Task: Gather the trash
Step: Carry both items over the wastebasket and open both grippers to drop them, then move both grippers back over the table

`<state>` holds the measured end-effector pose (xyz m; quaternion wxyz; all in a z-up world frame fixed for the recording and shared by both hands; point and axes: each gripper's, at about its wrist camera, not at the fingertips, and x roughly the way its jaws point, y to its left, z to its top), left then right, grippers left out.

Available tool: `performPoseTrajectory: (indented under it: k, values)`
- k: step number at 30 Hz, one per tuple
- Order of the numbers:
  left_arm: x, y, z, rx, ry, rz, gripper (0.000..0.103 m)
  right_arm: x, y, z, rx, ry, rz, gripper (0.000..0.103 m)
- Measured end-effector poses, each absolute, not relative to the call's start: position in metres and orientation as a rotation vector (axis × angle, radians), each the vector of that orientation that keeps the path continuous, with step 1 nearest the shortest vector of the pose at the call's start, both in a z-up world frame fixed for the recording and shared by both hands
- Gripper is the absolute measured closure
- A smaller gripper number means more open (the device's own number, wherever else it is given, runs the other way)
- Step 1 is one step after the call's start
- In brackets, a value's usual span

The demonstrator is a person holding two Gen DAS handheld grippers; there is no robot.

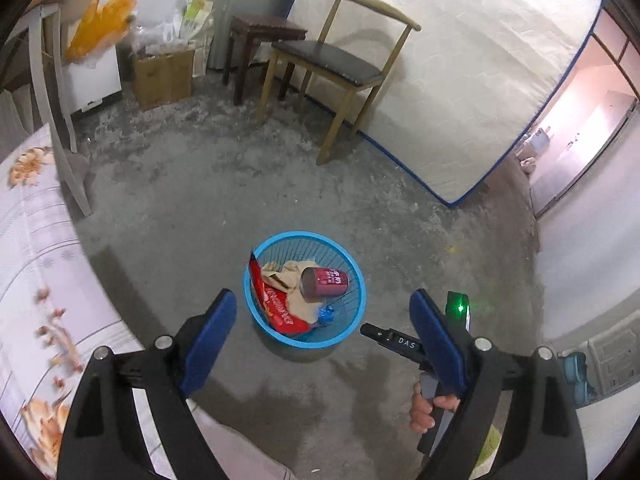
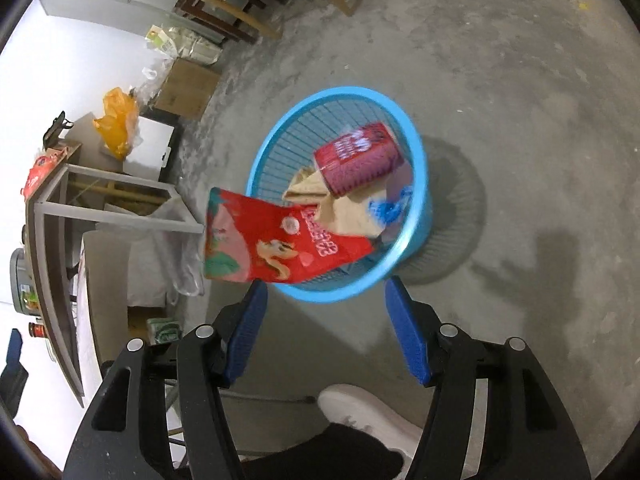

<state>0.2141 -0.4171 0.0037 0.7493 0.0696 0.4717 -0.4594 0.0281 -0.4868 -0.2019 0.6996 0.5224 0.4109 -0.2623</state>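
The letters "DAS" stand in white on the black bar of the right tool point(image 1: 394, 342), seen in the left wrist view. The red packet point(image 2: 280, 246) in the basket point(image 2: 416, 152) bears white Chinese characters, upside down in the right wrist view and too distorted to read. The can point(image 2: 356, 160) carries white characters on a red label, blurred beyond reading. A small green-and-white pack point(image 2: 162, 330) on the floor shows print too small to make out.

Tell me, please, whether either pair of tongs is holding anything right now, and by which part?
Nothing is held. The left tongs and right tongs are both open and empty above the blue basket; the red snack bag rests over its rim.
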Motion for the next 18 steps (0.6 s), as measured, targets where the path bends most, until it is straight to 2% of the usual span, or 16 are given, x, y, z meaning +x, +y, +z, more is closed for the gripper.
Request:
performPoseTrajectory:
  k: [8,18]
  values:
    - [0.182,-0.352,0.049,0.172,0.924,-1.001,0.017,0.010,-0.471,-0.180,1.140,0.885,-0.541,0.043]
    - [0.146,-0.190,0.092,0.087,0.763,-0.887,0.017,0.016,-0.418,-0.105,1.073,0.798,-0.364,0.030]
